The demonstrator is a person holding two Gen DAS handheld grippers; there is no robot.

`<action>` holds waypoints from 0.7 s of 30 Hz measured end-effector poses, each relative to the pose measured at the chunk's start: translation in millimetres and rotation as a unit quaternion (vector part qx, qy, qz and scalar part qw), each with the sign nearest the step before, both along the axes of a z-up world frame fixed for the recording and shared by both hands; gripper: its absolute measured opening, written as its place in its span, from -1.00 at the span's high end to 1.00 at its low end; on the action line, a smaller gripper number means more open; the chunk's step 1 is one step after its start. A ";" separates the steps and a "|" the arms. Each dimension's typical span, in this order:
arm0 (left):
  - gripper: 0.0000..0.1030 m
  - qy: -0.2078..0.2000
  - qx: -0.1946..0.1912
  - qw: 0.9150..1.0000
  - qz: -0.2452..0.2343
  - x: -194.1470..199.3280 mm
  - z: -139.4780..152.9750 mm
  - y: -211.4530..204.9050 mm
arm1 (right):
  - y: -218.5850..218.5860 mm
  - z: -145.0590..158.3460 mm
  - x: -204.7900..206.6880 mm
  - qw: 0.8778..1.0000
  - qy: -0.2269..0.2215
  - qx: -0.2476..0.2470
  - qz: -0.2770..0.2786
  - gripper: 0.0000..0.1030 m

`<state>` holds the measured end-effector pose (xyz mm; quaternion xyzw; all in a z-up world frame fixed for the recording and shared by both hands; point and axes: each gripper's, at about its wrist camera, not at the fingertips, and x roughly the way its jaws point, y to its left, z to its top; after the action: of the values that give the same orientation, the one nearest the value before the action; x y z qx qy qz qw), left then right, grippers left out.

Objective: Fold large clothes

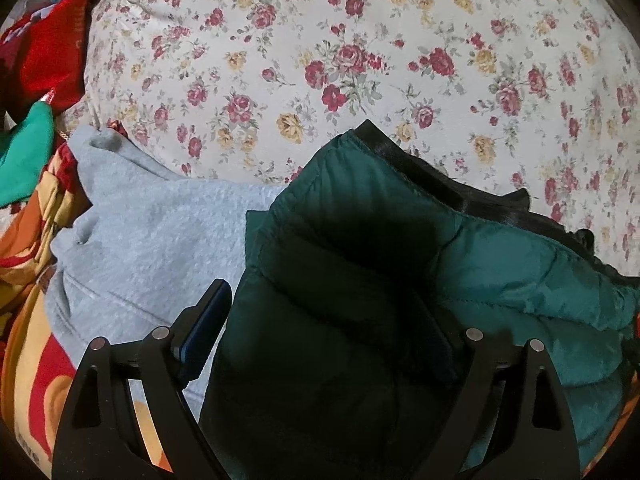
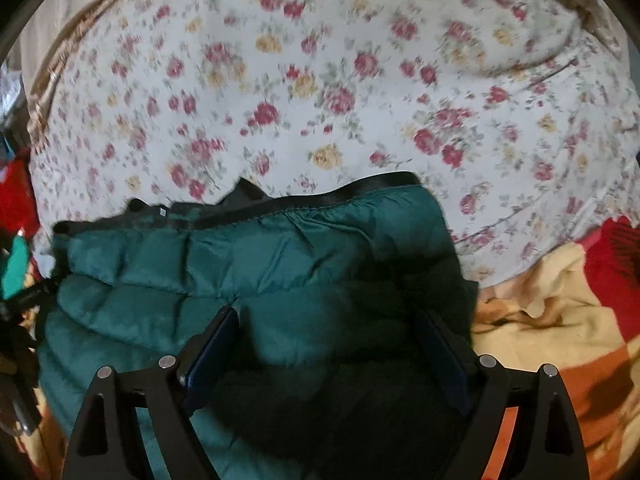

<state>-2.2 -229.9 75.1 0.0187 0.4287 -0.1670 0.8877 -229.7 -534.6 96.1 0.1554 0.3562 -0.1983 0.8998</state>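
In the left wrist view, the left gripper (image 1: 320, 332) stood spread wide over the near edge of the green puffer jacket (image 1: 360, 264), pinching nothing; the jacket lay bunched on the floral bedsheet (image 1: 320, 40), its left side overlapping a grey fleece garment (image 1: 152, 232). In the right wrist view, the right gripper (image 2: 332, 348) was likewise spread above the jacket's (image 2: 248, 264) other end, with the black-trimmed edge (image 2: 320, 196) farthest away. The slick, puffy shell could slip from a shallow pinch, and the left pads might catch the fleece too.
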 end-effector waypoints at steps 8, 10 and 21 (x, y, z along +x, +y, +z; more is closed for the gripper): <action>-0.70 -0.014 -0.011 1.000 -0.023 -28.5 18.4 12.3 | 21.0 18.0 -50.1 1.000 -0.019 -0.004 0.016 -0.71; -0.70 -0.017 -0.013 0.999 -0.028 -36.6 21.7 17.4 | 25.4 11.5 -51.8 1.000 -0.011 -0.003 0.018 -0.71; -0.70 -0.019 -0.003 0.999 -0.042 -77.9 15.6 41.8 | 19.0 -21.1 -52.3 0.999 0.029 0.026 -0.007 -0.71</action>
<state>-80.1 -188.0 90.7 0.0371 0.4100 -0.2056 0.8878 -282.0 -515.5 74.9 0.1755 0.3858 -0.1991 0.8836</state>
